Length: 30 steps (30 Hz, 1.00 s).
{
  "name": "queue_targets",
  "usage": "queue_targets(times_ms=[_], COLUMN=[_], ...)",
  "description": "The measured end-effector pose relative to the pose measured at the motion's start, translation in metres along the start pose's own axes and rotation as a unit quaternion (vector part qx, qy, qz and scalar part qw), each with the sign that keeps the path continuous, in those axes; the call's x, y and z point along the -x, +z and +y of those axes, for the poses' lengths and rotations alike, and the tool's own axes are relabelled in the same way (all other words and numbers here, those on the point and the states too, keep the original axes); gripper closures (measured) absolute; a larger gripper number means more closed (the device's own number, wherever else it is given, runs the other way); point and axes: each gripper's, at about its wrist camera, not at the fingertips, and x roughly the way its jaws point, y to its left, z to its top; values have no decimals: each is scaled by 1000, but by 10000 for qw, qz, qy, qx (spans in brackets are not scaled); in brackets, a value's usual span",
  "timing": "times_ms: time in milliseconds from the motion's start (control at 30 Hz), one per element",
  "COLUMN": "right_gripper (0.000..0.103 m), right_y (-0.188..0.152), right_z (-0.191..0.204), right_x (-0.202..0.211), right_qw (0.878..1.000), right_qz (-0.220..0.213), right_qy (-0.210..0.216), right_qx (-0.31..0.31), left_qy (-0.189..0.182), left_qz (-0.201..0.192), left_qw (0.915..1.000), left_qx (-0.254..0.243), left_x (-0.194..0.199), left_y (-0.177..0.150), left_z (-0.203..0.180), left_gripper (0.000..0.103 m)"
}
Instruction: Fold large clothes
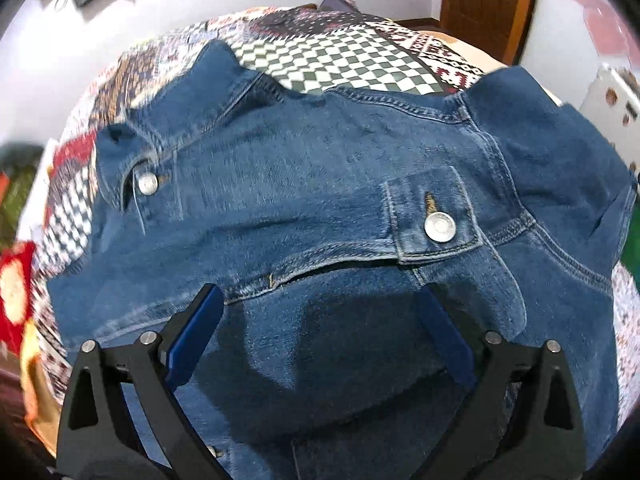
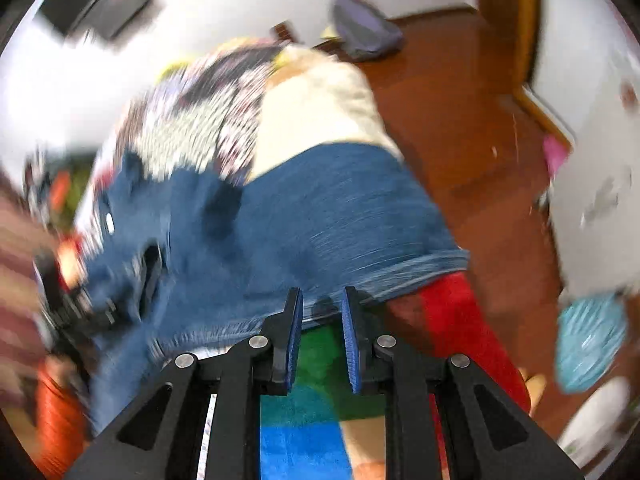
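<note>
A blue denim jacket lies spread on a patterned patchwork cover; two metal buttons show on it. My left gripper is open wide just above the denim, its blue pads apart, holding nothing. In the blurred right wrist view, the denim jacket hangs over the bed edge. My right gripper has its pads a narrow gap apart at the denim hem; whether cloth is pinched between them I cannot tell. The left gripper shows at the left on the denim.
A wooden floor lies to the right with a grey bag, a white cabinet and a blue item. A colourful mat is below the right gripper. A wooden door stands behind the bed.
</note>
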Motion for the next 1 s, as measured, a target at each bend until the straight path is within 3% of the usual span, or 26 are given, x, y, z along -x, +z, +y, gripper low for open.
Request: queue_targets(times_ms=[167, 267, 333, 367, 400, 433, 500, 667, 800, 933, 1000], right_gripper=[88, 88, 81, 50, 11, 3, 5, 16, 23, 27, 34], right_y=[13, 18, 16, 15, 13, 10, 4, 2, 5, 10, 13], right_z=[-35, -40, -36, -34, -33, -31, -38, -61, -64, -66, -68], right_x=[-26, -35, -33, -35, -34, -34, -31, -21, -34, -53, -61], right_qw=[9972, 9982, 9989, 9979, 9922, 9887, 9917, 9974, 9918, 9838, 9792], right_qz=[242, 340, 339, 335, 254, 145, 129, 147, 208, 203, 117], right_qy=[134, -28, -249, -560, -1213, -1473, -1268, -306, 459, 782, 847], right_qx=[-697, -496, -203, -61, 113, 221, 187, -643, -1176, -1602, -1842], left_qy=[-458, -385, -335, -344, -375, -403, -436, -328, -236, -125, -37], left_qz=[63, 18, -22, -33, -36, -36, -51, -80, -247, -435, -530], left_qw=[9973, 9979, 9983, 9982, 9980, 9977, 9974, 9983, 9984, 9983, 9981], left_qx=[577, 517, 475, 487, 513, 537, 571, 485, 451, 373, 318], left_x=[-9, -8, -6, -6, -7, -8, -9, -3, 14, 34, 43], left_y=[-7, -7, -8, -9, -9, -9, -9, -9, -10, -14, -18], left_z=[16, 12, 10, 10, 11, 12, 13, 12, 13, 16, 17], left_gripper=[0, 0, 0, 0, 0, 0, 0, 0, 0, 0, 0])
